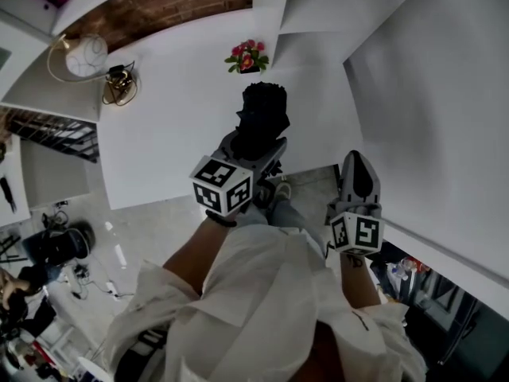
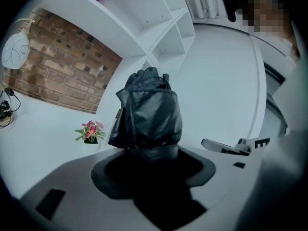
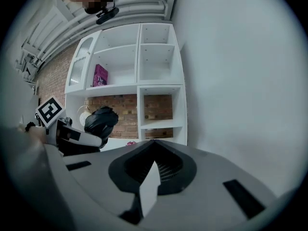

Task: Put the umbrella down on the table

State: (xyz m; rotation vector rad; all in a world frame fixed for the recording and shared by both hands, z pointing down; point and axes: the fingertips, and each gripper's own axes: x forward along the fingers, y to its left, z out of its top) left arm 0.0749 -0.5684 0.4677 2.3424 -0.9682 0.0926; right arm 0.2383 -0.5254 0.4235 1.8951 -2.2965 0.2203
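One folded black umbrella [image 2: 149, 109] clamped in left gripper [image 2: 149, 154], above table [image 1: 167, 138].

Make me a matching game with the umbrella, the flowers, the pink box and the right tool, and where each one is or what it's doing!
Things:
1. umbrella
2. flowers
3. pink box
4. right tool

Places or states:
A. on a shelf
B. shut, holding nothing
C. standing on the white table
D. gripped in the left tool

Pairs: 1-D, 2-C, 3-A, 4-B.
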